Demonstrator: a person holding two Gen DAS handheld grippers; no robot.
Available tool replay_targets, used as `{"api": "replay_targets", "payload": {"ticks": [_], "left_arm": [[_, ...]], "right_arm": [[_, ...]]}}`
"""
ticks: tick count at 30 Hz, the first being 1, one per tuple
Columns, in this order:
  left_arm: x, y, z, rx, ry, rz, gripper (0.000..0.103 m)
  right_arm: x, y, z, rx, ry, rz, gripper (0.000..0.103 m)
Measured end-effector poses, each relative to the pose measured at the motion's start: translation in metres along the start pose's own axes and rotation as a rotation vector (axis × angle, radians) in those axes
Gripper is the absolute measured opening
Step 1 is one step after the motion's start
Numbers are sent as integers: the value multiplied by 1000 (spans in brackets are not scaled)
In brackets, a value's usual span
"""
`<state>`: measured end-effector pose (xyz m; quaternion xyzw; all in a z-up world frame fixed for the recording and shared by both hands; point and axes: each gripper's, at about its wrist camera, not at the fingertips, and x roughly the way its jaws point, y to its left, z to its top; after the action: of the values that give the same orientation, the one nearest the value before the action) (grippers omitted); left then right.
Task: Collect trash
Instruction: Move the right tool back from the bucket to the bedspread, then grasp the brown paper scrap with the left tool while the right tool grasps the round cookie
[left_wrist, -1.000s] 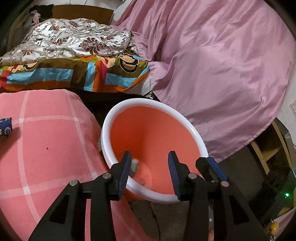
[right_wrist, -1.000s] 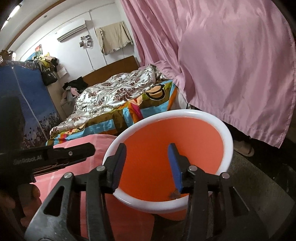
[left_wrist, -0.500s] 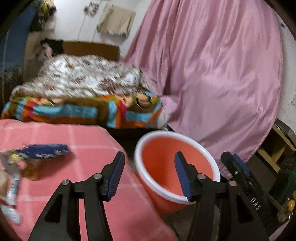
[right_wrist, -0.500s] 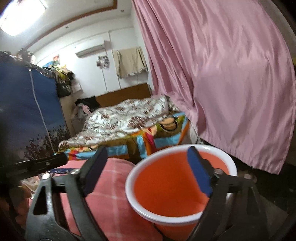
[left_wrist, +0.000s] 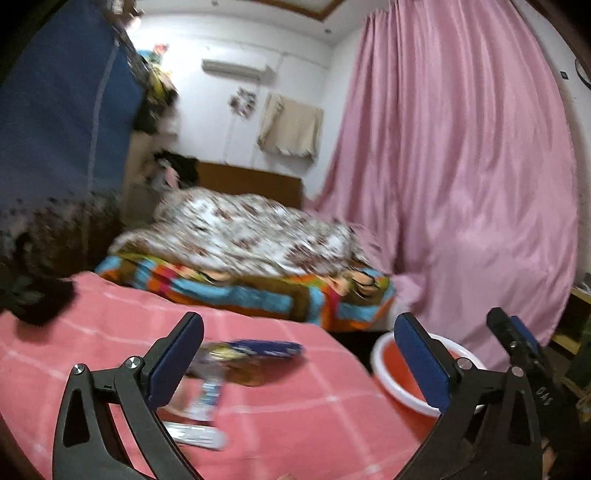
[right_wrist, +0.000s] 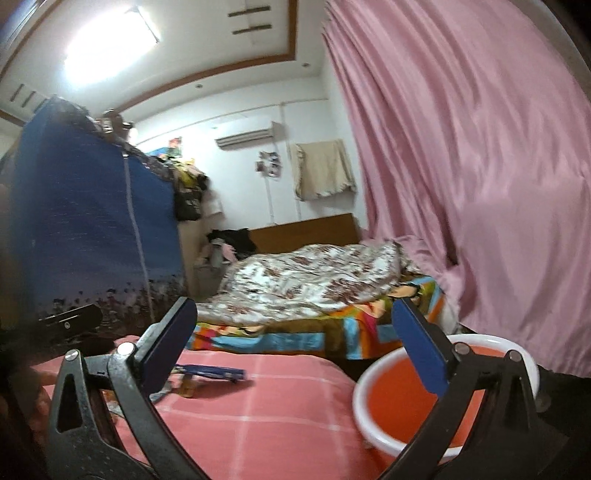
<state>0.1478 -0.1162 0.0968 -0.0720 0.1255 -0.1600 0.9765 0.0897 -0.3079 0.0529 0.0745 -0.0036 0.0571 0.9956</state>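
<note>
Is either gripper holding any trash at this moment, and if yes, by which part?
Nothing is held. The left gripper is opening with nothing between its pads, and the right gripper stands wide open and empty.

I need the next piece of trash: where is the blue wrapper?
The blue wrapper lies on the pink cloth, left of the orange bucket, in both views.

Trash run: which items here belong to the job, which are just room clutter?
Job:
- orange bin
- blue wrapper
- white wrapper
- silver wrapper
- left tongs, jaws opening, nothing between them

Clutter:
- pink checked cloth
- floral quilt
- pink curtain
- beige towel
</note>
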Motion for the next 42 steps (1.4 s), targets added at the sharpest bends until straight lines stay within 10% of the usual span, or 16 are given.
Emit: {"api": "replay_targets", "payload": {"ticks": [18, 32, 42], "left_arm": [[-87, 103, -21, 54, -154, 246, 101], [-68, 134, -32, 26, -34, 222, 101], [-15, 139, -41, 17, 238, 167, 95]], "right_arm": [[33, 80, -33, -105, 56, 154, 103], [79, 90, -57, -113, 238, 185, 103], [120, 87, -87, -99, 495, 226, 81]]}}
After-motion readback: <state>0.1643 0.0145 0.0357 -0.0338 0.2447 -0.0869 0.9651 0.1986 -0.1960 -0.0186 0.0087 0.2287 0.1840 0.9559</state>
